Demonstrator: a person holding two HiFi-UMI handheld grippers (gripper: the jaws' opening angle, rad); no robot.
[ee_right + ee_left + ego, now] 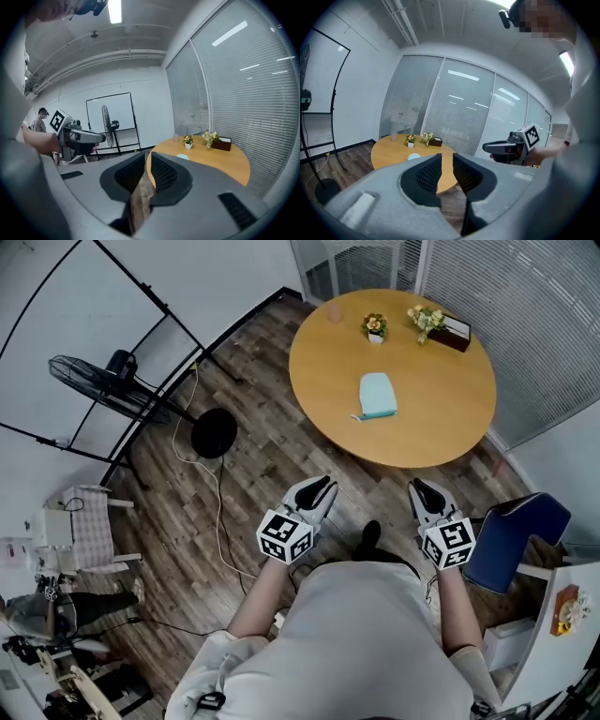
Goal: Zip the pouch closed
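Observation:
A light blue pouch (378, 396) lies flat on the round wooden table (441, 418), near its middle. It shows small and far in the left gripper view (414, 157) and the right gripper view (183, 157). My left gripper (323, 486) and right gripper (419, 487) are held in front of my body over the wooden floor, well short of the table. Both point toward it. Each one's jaws stand nearly together with nothing between them, as seen in the left gripper (446, 157) and right gripper (146, 157) views. The pouch's zip is too small to make out.
On the table's far side stand a small flower pot (375, 328), a bunch of flowers with a dark box (454, 332) and a pink cup (335, 311). A blue chair (511, 535) is at my right. A floor fan (98, 381) and cables lie to the left.

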